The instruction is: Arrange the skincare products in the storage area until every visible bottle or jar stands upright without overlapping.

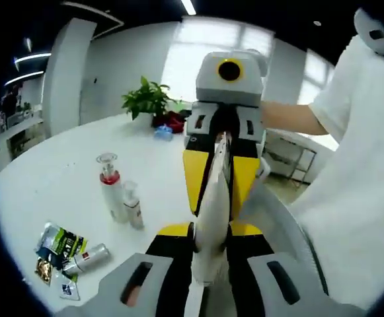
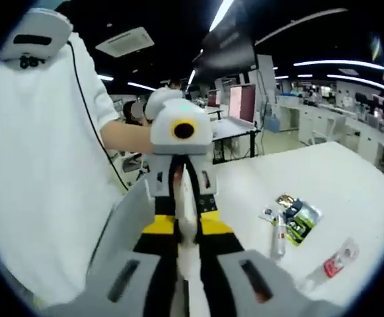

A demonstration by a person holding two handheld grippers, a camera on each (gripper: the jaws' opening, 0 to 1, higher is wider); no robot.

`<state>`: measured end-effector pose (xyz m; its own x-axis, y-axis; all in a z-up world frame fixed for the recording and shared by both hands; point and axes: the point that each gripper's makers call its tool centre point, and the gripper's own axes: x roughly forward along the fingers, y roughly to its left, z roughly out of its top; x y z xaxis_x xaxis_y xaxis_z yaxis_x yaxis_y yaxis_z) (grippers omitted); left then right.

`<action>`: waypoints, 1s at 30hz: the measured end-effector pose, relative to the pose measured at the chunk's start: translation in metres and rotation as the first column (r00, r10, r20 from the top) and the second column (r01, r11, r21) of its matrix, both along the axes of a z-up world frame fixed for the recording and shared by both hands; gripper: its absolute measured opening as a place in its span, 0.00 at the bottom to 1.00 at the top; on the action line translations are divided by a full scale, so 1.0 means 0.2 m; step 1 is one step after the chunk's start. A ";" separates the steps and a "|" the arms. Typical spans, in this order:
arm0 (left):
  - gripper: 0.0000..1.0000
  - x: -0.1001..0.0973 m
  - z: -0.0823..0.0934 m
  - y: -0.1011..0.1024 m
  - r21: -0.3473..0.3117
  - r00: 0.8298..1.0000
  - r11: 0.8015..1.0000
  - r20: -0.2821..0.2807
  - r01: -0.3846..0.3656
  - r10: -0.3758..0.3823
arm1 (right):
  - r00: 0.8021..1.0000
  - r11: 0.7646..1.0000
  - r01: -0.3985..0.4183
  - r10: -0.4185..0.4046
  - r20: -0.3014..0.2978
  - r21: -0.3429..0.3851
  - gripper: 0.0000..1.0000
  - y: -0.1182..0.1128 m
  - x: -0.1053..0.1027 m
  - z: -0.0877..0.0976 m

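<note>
Both grippers are showing grey bodies with yellow and black jaws. The tube point(image 1: 213, 218) they're sharing is plain white. Left of the left gripper point(image 1: 205, 290), the pump bottle point(image 1: 110, 185) is looking clear with a red collar, and the packets point(image 1: 59, 246) are mixing green, black and white on the white table point(image 1: 53, 178).

You wear a white short-sleeved shirt point(image 1: 360, 178) with a thin black cable point(image 2: 92, 122) trailing down it, and your grippers have grey-and-yellow bodies.
</note>
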<state>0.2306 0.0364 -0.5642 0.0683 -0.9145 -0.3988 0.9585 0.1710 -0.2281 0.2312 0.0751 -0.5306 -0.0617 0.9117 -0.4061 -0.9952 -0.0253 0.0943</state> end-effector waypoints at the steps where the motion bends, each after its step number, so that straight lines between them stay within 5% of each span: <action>1: 0.16 0.00 -0.01 0.00 0.007 1.000 1.000 0.009 0.003 -0.003 | 1.000 1.000 -0.011 0.011 0.009 -0.009 0.10 0.00 0.00 0.00; 17: 0.16 0.02 -0.06 -0.01 0.049 0.999 0.999 0.046 0.017 -0.019 | 0.999 0.998 -0.042 0.043 0.024 -0.052 0.10 0.00 0.02 -0.05; 22: 0.19 0.04 -0.19 0.00 0.143 0.998 0.989 0.047 0.026 -0.033 | 1.000 1.000 -0.012 0.013 0.017 -0.026 0.10 -0.02 0.06 -0.04; 30: 0.17 0.07 -0.22 -0.05 0.120 0.998 0.992 0.042 0.034 -0.039 | 1.000 0.999 0.022 -0.021 0.016 -0.039 0.10 -0.06 0.09 -0.08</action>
